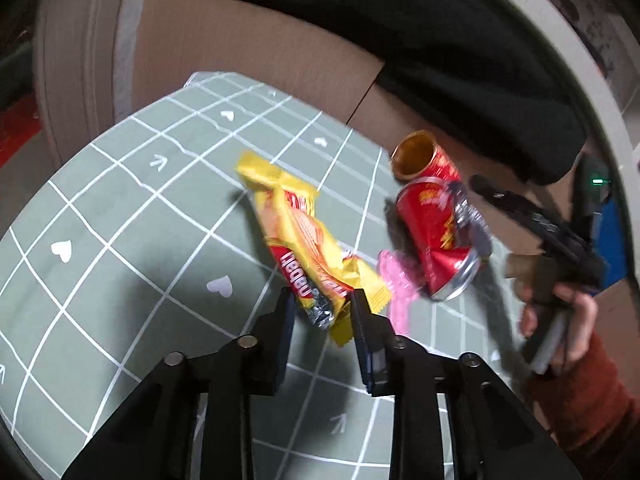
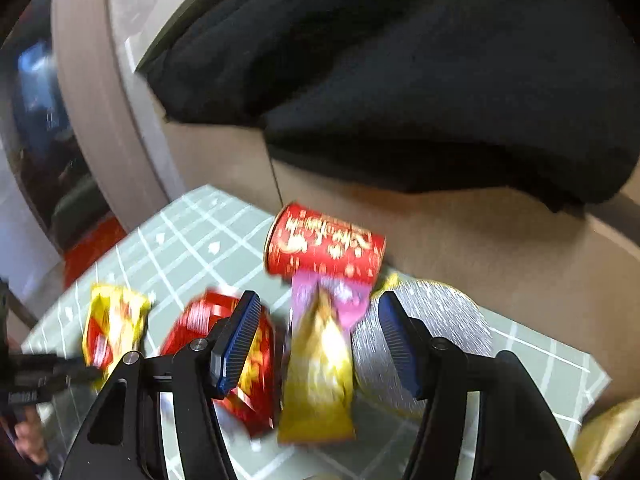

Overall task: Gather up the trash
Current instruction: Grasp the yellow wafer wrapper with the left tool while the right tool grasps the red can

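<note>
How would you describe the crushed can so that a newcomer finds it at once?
Look at the green mat with white grid lines. Near its far edge lie two red containers; the crushed can is the nearer one. Unlike the round red tube behind it, it is dented, with a silver end.

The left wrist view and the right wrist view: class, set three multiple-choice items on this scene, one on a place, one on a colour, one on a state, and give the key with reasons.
1. Where does the yellow wrapper lie?
A on the checked mat
B inside the cardboard box
C on the floor

2. What colour is the crushed can?
A blue
B red
C green

3. How is the right tool?
A shut on the can
B out of view
C open

Key: A, grid lines show all around the wrapper; B, its dented body is red; C, its pads stand apart, touching nothing.
</note>
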Tool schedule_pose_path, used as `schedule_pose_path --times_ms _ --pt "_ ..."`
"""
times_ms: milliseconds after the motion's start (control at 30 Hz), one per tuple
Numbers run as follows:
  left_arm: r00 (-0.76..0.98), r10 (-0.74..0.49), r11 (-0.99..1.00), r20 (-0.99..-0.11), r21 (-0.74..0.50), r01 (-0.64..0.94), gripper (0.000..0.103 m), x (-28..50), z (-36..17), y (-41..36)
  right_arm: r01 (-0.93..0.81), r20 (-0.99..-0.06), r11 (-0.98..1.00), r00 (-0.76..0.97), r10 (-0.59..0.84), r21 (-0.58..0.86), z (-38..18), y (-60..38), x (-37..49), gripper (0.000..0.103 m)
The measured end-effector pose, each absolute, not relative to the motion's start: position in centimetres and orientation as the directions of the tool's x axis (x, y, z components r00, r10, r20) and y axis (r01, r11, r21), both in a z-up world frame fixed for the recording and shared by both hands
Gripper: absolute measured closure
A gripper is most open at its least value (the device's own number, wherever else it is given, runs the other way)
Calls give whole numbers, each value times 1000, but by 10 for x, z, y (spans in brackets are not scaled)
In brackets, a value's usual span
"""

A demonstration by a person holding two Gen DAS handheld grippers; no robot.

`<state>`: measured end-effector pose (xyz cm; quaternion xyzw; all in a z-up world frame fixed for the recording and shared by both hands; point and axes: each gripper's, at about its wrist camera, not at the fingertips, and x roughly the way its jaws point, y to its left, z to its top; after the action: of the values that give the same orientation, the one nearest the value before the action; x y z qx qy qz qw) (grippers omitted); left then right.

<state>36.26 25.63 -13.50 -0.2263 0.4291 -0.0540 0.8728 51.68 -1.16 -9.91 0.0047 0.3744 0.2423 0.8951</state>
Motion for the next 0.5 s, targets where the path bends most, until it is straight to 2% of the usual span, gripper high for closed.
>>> schedule_pose_path --times_ms 133,300,500 --pt "670 -266 893 -693 -439 -100 66 361 -124 260 -423 -675 879 583 452 222 -107 -7 532 44" --pt "682 -186 869 -707 -442 -222 61 376 -133 277 -426 -727 869 510 460 251 -128 -10 525 44" --pt "652 -44 862 -757 -358 -358 61 391 -149 284 -499 -672 825 518 530 266 -112 -14 490 44"
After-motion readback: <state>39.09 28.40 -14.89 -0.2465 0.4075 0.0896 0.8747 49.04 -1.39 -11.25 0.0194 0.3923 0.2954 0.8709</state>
